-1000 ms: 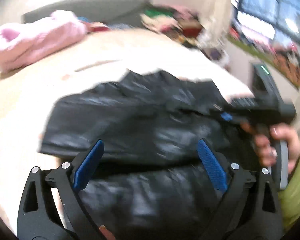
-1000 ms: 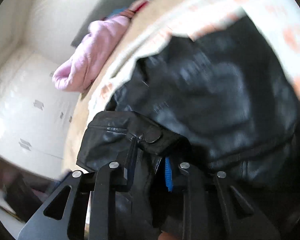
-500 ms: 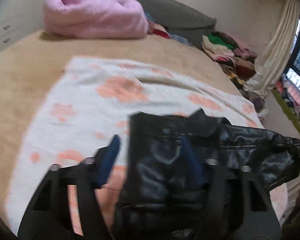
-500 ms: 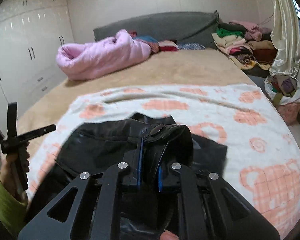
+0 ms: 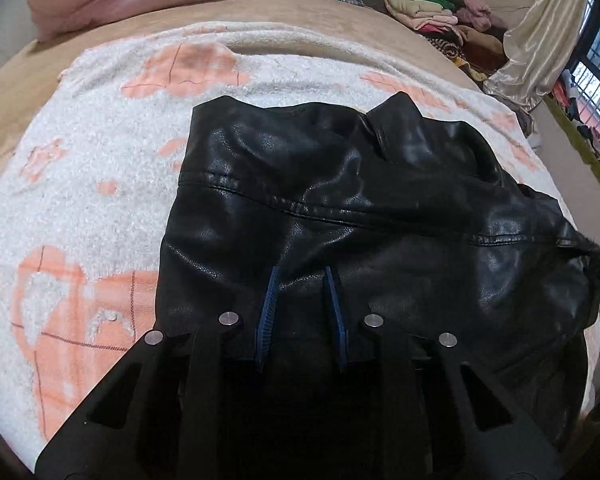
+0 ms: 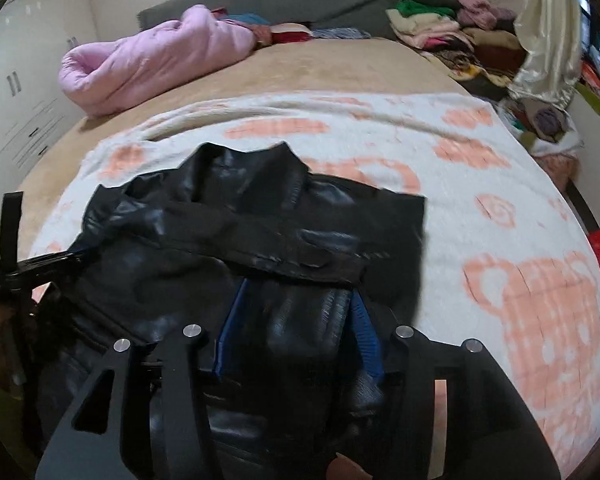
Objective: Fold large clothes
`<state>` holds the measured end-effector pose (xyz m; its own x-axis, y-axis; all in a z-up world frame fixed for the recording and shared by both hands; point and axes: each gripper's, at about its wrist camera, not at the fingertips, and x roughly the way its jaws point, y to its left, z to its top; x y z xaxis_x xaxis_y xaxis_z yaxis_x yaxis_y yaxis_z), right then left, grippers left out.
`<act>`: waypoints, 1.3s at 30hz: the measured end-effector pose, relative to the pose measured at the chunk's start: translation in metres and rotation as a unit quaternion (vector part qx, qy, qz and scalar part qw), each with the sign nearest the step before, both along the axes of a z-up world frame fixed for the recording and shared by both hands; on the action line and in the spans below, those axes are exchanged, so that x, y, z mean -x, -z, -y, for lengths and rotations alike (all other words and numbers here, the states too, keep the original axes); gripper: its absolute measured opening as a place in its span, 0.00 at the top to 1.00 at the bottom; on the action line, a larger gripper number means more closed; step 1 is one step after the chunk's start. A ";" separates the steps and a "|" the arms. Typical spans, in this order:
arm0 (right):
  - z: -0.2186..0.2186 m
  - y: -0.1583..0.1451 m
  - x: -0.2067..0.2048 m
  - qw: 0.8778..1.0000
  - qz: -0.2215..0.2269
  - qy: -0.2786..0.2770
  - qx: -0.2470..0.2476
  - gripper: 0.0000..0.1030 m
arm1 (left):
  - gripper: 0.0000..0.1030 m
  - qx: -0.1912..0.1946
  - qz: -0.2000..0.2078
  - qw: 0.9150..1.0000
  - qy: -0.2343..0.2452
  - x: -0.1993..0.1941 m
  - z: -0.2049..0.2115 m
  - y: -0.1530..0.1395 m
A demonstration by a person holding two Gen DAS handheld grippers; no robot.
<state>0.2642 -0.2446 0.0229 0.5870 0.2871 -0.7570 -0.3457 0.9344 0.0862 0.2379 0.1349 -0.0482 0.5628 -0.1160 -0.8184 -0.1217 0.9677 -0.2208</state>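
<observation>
A black leather jacket [image 5: 340, 184] lies on a white blanket with orange patterns [image 5: 100, 160], collar pointing away from me. My left gripper [image 5: 300, 270] points down at the jacket's near part. Its jaws are closing, and a ridge of leather fills the narrow gap between the blue pads [image 5: 266, 320]. In the right wrist view the jacket [image 6: 220, 240] has a folded band across it. My right gripper [image 6: 296, 292] has its jaws opening, and a loose bunch of leather sits between the parted pads. The left gripper [image 6: 60, 258], held in a hand, shows at the jacket's left edge.
The blanket [image 6: 500, 200] covers a tan bed. A rolled pink duvet [image 6: 152, 60] lies at the head by a grey headboard. Piled clothes [image 6: 460, 24] and a pale curtain [image 6: 548, 32] stand at the right. White wardrobes [image 6: 28, 100] line the left wall.
The left gripper came down over the jacket and its jaws went from wide to narrow. The right jaws, clamped on a fold of leather before, have parted, and the fold has dropped onto the jacket.
</observation>
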 end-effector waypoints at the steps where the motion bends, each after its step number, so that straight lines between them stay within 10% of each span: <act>1: 0.005 -0.003 0.002 1.000 0.003 0.012 -0.005 0.50 | 0.84 -0.003 0.001 1.000 0.000 0.000 0.001 0.000; 7: 0.015 -0.035 0.006 0.993 0.062 0.057 -0.081 0.47 | 0.84 -0.006 0.000 1.000 0.000 -0.003 0.000 -0.002; 18: -0.064 0.034 -0.039 0.998 -0.019 0.024 0.060 0.50 | 0.84 -0.001 0.002 1.000 0.003 0.000 -0.002 -0.003; 26: -0.061 0.071 -0.049 0.998 -0.035 0.020 0.054 0.50 | 0.84 -0.009 0.003 1.000 0.005 0.000 0.000 -0.004; 39: -0.045 0.027 -0.018 1.000 -0.006 0.017 -0.017 0.43 | 0.82 -0.025 0.026 0.999 0.011 0.010 0.009 -0.027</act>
<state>0.2827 -0.1992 -0.0037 0.5875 0.2923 -0.7546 -0.3122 0.9422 0.1219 0.2275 0.1262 -0.0213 0.6030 -0.0873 -0.7930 -0.0907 0.9800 -0.1769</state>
